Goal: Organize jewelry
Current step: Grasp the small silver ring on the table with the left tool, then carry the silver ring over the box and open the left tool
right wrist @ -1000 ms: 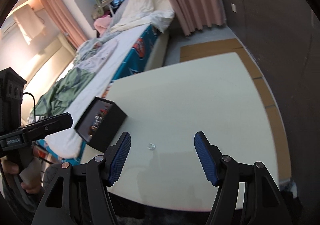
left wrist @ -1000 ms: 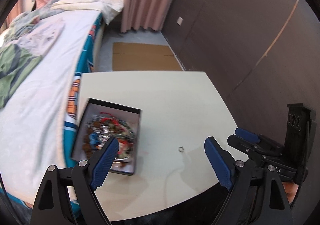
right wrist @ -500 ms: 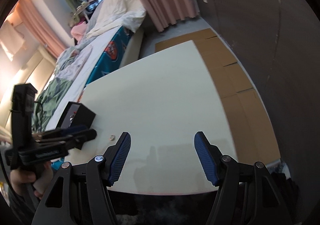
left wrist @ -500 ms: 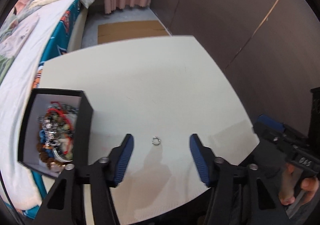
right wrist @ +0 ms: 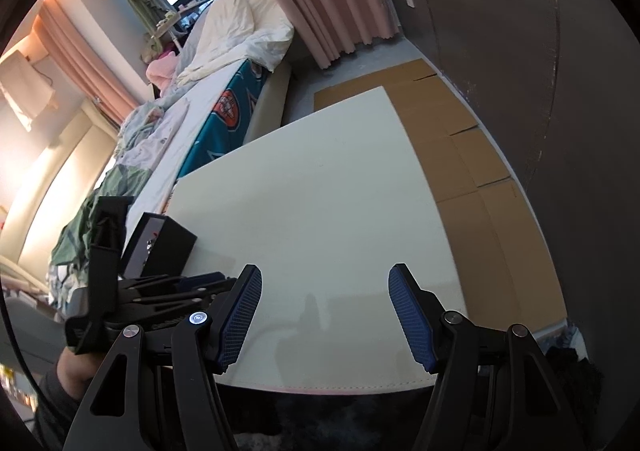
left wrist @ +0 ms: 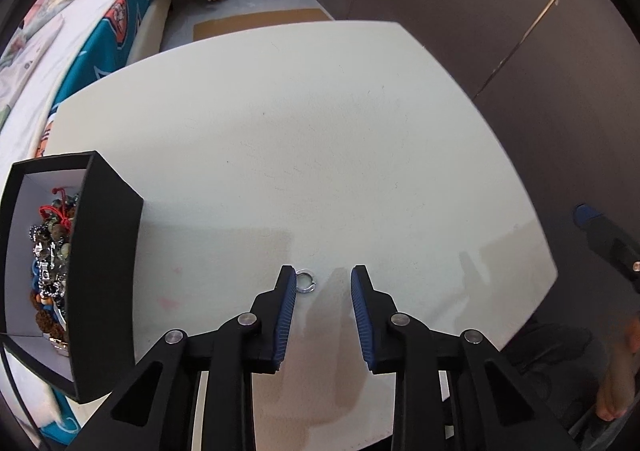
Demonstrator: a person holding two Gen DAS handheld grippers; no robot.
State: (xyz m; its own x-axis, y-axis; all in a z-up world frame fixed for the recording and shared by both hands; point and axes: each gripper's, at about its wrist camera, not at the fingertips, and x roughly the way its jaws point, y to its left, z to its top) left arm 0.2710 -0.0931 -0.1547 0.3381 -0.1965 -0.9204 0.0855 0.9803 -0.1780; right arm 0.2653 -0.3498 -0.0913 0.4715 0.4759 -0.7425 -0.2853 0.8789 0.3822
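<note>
White tabletop (left wrist: 320, 131) now fills the view as the left gripper (left wrist: 324, 283) has dropped over the ring (left wrist: 306, 281), its jaws just narrowing yet ungripped, so pickup is near.

You've got a small silver ring (left wrist: 306, 282) lying flat on the white table (left wrist: 320, 131), an open loop w/ a gap. At the table's left edge sits an open black box (left wrist: 102, 251), pale inside, upright, holding a tangle of beaded bracelets (left wrist: 52, 247): red cord, silver, blue & brown beads.
</note>
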